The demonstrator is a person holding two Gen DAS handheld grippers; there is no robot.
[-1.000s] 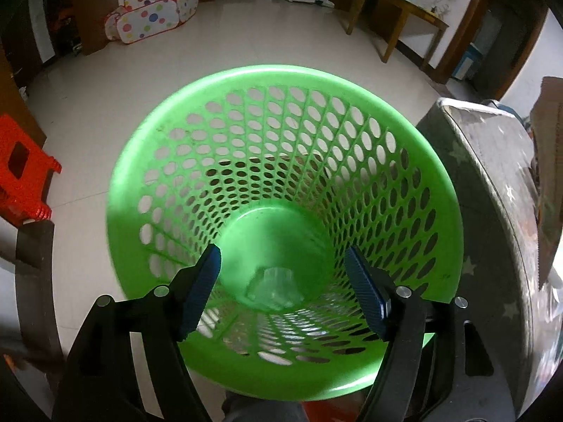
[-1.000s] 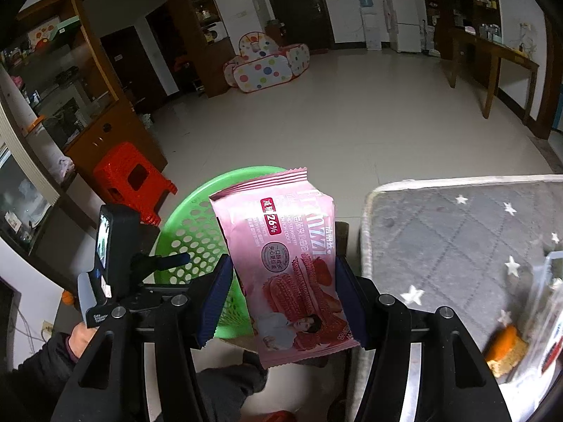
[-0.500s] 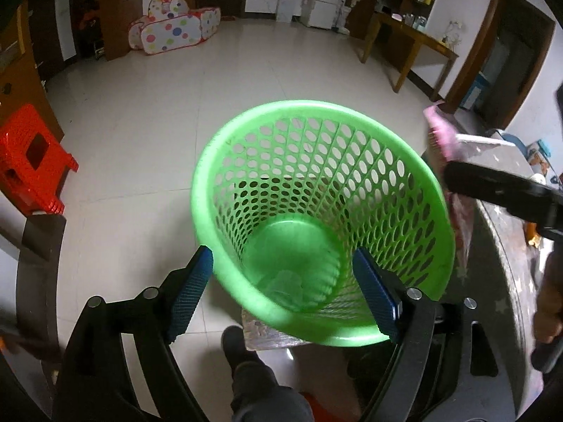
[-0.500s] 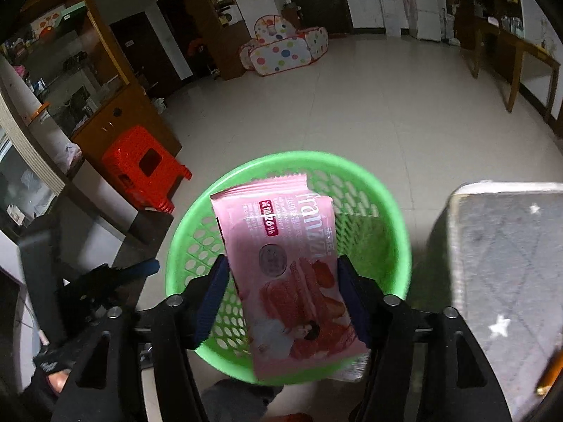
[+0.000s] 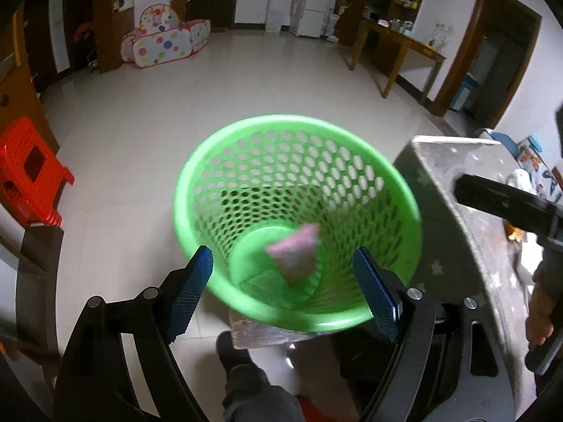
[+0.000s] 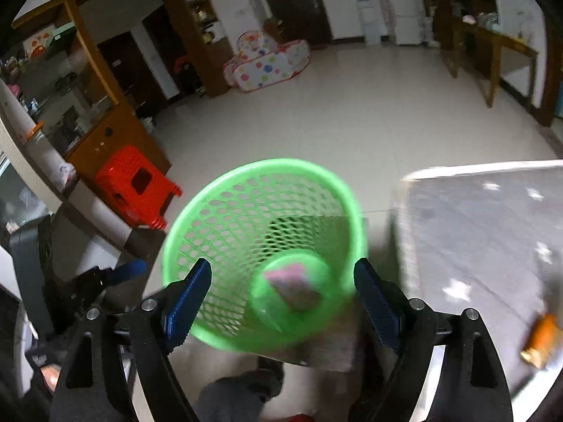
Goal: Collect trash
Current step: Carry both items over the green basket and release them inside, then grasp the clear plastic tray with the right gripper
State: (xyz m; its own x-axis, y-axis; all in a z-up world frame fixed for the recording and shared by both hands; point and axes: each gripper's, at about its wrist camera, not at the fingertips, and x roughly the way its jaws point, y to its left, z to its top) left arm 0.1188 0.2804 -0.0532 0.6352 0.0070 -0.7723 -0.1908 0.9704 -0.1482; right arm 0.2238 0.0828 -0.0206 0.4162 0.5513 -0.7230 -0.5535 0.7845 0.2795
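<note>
A green perforated basket (image 5: 218,176) stands on a low stool on the floor; it also shows in the right wrist view (image 6: 197,218). A pink snack wrapper (image 5: 295,250) lies blurred at the basket's bottom, also in the right wrist view (image 6: 293,285), beside a clear plastic piece (image 5: 264,281). My left gripper (image 5: 285,292) is open and empty above the basket's near rim. My right gripper (image 6: 281,300) is open and empty above the basket; its arm shows in the left wrist view (image 5: 506,204).
A grey star-patterned table (image 6: 492,232) stands right of the basket, with an orange item (image 6: 540,339) on it. A red plastic stool (image 6: 133,184) sits on the floor to the left. A person's leg (image 5: 253,379) is below the basket.
My right gripper opened and let go of the pink wrapper, which dropped into the basket. Both grippers pulled back from the basket.
</note>
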